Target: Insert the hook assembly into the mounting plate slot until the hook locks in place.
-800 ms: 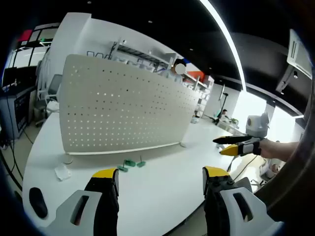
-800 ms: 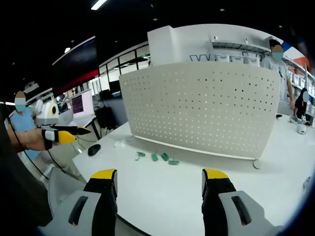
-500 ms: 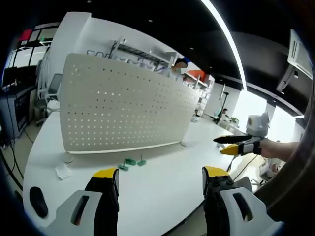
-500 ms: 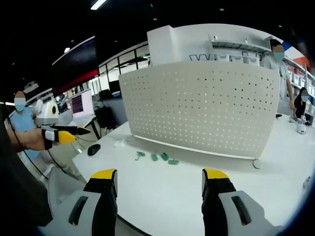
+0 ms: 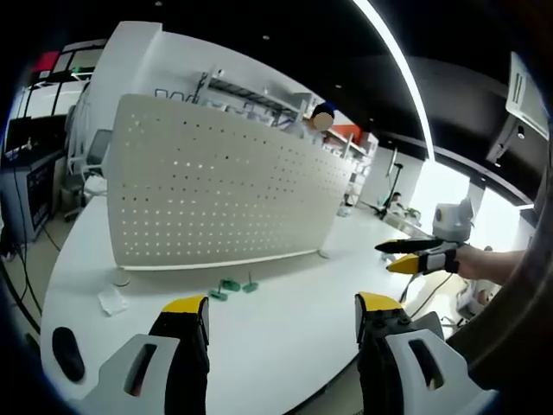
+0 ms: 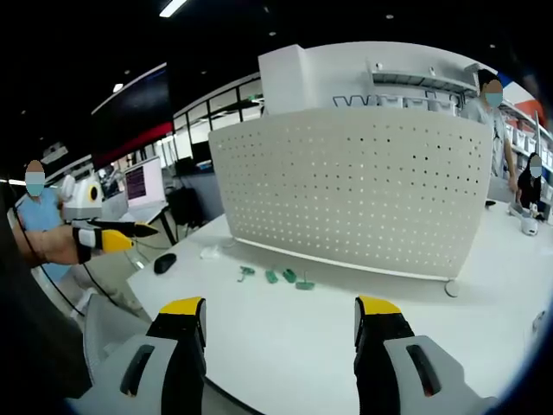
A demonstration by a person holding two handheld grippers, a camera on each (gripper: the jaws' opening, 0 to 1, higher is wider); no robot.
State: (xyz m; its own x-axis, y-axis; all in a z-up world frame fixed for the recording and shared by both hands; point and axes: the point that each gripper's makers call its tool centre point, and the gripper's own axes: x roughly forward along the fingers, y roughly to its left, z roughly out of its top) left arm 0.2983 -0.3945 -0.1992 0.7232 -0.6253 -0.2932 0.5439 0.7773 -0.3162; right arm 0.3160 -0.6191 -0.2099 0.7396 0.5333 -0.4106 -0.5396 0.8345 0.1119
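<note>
A white perforated mounting plate (image 5: 220, 199) (image 6: 354, 190) stands upright on the white table (image 5: 285, 328). Several small green hook pieces (image 5: 229, 287) (image 6: 285, 277) lie on the table in front of its lower edge. My left gripper (image 5: 281, 316) is open and empty, held above the near table edge, well short of the hooks. My right gripper (image 6: 281, 316) is also open and empty, back from the hooks. In the left gripper view the right gripper (image 5: 419, 255) reaches in from the right; in the right gripper view the left gripper (image 6: 112, 233) comes in from the left.
A black mouse (image 5: 65, 353) (image 6: 164, 263) and a small clear bag (image 5: 110, 301) lie near the table's end. The plate's round feet (image 5: 119, 278) (image 6: 449, 288) rest on the table. Shelving, desks with monitors (image 6: 143, 183) and people stand behind.
</note>
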